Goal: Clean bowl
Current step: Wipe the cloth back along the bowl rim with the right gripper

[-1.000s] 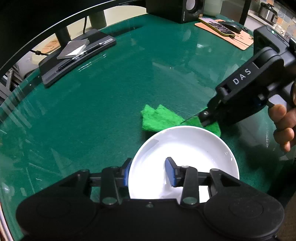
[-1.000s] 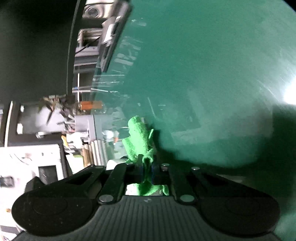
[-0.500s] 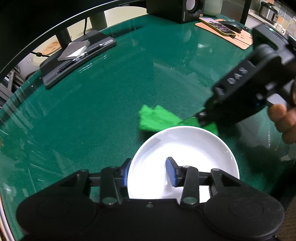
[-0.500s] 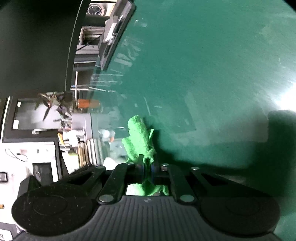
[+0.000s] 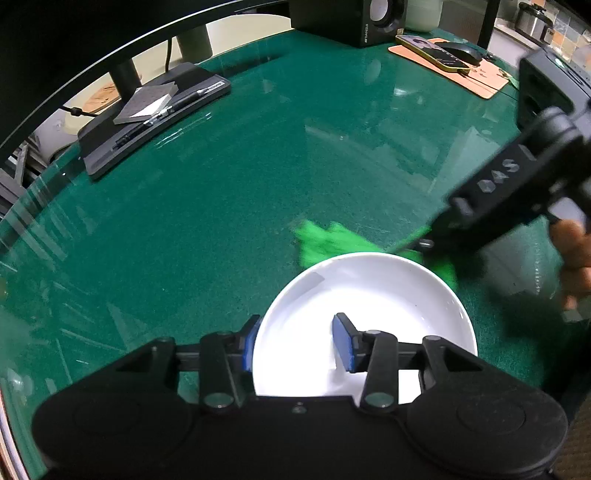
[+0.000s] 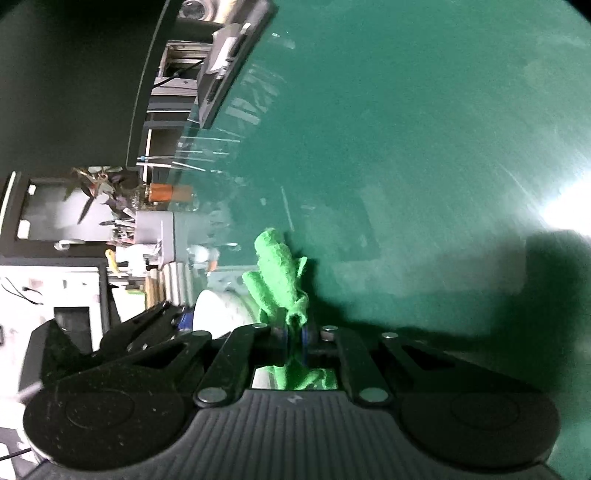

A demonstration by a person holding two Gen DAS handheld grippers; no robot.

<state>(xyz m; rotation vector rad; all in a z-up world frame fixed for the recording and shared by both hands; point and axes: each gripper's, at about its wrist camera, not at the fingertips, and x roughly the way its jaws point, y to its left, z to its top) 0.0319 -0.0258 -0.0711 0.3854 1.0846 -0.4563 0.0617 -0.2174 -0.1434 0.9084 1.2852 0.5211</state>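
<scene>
Far ahead-left of left jaws: black tray (image 5: 155,122) w/ pen and pad, near table (image 5: 221,192) edge.

Left gripper (image 5: 295,341) straddling near-left rim of bowl (image 5: 369,314): one blue pad outside the wall, other pad inside over the white floor. Jaws spread wide; no visible squeeze on the rim, so released or at most loosely bracing. Bowl sitting on green top, directly at and ahead of left jaws, looks empty and white.

Just past bowl's far rim: cloth (image 5: 325,242), bright green, bunched, blurred. Right of it, right gripper (image 6: 293,338) clenched on cloth, pads pinched tight w/ fabric sticking out ahead of tips and a tail hanging behind. From right wrist view, bowl edge just left of jaws, cloth not yet inside it.

Far ahead-right of left jaws: speaker (image 5: 351,18), phone (image 5: 432,51) on tan mat.

Risks, as judged:
- Bowl unclamped → wipe push from right could slide or tip it off left pads.
- Small pinch on cloth → could pull out under drag.
- Right body close to far rim → may knock the bowl on entry.
- Cloth bunched → poor contact, missed patches.
</scene>
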